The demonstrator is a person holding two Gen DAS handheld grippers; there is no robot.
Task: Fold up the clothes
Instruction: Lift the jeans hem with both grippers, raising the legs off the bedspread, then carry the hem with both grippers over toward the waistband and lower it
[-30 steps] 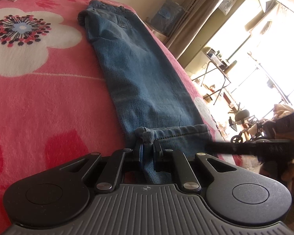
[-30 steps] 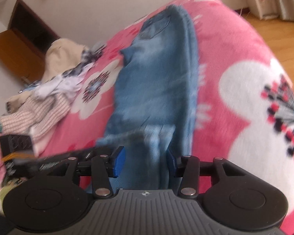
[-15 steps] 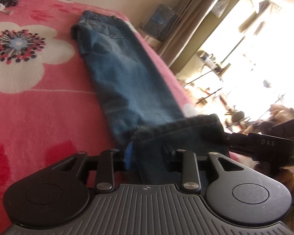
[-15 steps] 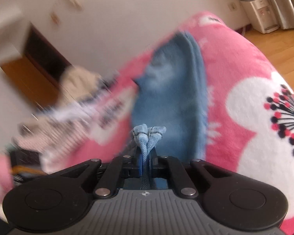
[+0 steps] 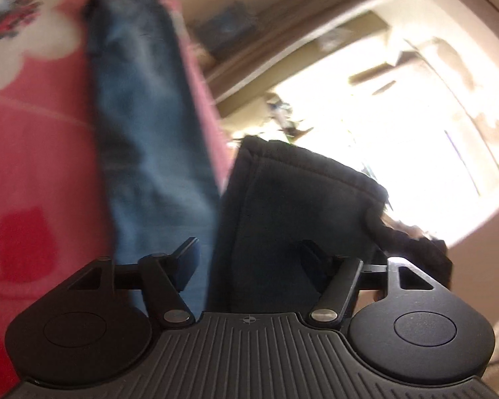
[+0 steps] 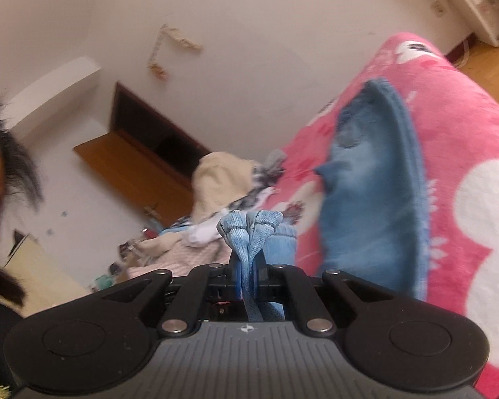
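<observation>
No writing is legible. The pink floral blanket (image 6: 449,106) stretches toward its far edge under the jeans (image 6: 372,199). The right gripper (image 6: 248,266) clenches their bunched hem; the left gripper (image 5: 249,259) is opening, denim between, pads apart.

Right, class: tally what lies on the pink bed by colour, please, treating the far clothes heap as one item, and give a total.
Blue: 1, the jeans
Mixed pale colours: 1, the heap
Total: 2

One jeans (image 6: 369,199), two grippers (image 6: 248,266) (image 5: 249,266)
</observation>
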